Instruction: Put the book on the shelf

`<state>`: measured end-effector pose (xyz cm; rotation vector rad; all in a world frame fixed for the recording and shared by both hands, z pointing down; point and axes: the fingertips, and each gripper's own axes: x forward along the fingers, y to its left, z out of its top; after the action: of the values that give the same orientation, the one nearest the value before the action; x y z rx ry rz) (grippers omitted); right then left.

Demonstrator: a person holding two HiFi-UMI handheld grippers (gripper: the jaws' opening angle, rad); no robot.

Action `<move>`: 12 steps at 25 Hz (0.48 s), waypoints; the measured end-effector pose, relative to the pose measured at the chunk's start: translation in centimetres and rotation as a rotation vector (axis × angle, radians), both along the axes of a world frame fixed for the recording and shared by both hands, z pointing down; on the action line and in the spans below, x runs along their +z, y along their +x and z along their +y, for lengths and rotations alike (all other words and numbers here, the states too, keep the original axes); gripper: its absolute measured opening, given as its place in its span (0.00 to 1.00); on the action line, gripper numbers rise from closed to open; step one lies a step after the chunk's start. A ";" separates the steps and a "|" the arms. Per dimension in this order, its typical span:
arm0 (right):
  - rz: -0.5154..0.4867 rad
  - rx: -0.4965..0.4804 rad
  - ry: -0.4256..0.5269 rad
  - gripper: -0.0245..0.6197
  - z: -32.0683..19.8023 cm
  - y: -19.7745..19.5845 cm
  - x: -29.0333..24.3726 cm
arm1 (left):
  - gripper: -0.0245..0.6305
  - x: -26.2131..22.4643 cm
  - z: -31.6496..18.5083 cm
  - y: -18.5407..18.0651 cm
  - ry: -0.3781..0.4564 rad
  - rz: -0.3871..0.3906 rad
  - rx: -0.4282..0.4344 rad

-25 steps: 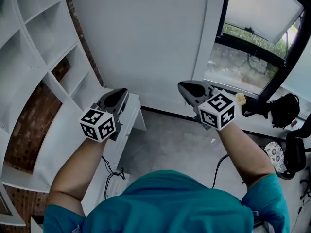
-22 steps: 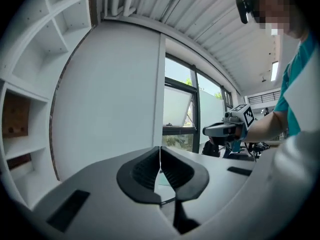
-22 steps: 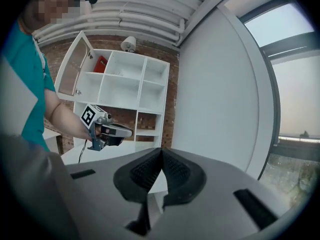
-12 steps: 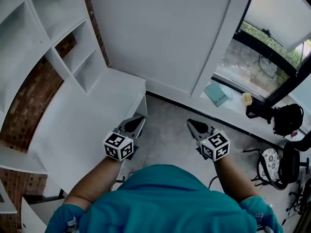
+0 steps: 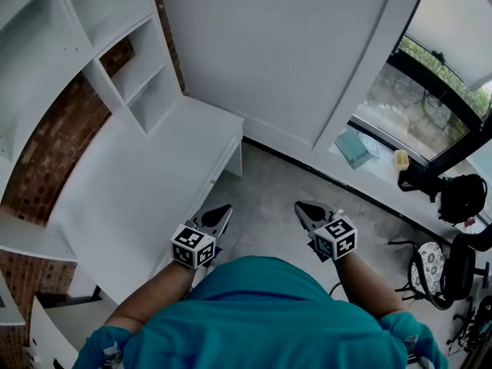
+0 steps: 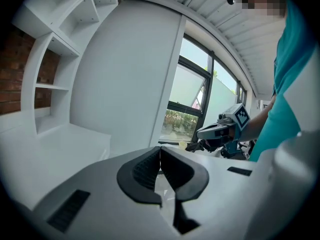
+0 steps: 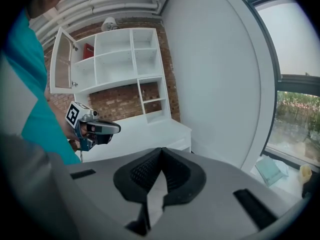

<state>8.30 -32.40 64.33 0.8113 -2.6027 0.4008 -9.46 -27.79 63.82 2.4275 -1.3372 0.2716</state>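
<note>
The left hand-held gripper (image 6: pixel 160 149) has its jaws pressed together with nothing between them, and the right hand-held gripper (image 7: pixel 161 150) is likewise closed and empty. Both are held low in front of the person, side by side and apart, over the grey floor (image 5: pixel 269 187) beside the white counter (image 5: pixel 138 198). What looks like a red book (image 7: pixel 88 50) stands in an upper compartment of the white shelf (image 7: pixel 133 59), next to its open door. A flat teal item (image 5: pixel 356 147) lies on the window ledge (image 5: pixel 384 174).
</note>
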 end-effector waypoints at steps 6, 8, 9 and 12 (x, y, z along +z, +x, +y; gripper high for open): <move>-0.006 -0.013 0.000 0.07 -0.2 -0.7 -0.3 | 0.06 -0.2 0.4 -0.7 0.001 -0.019 -0.023; 0.002 -0.008 0.007 0.07 -0.3 -0.6 -0.4 | 0.06 -0.4 0.4 -0.7 0.007 -0.019 -0.023; 0.007 -0.007 0.009 0.07 -0.4 -0.6 -0.4 | 0.06 -0.5 0.4 -0.7 0.011 -0.019 -0.023; 0.015 -0.006 0.015 0.07 -0.4 -0.7 -0.5 | 0.06 -0.8 0.4 -0.7 0.023 -0.023 -0.019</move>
<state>7.58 -32.80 63.83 0.8080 -2.5973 0.3720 -10.17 -27.40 62.97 2.4368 -1.3799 0.2815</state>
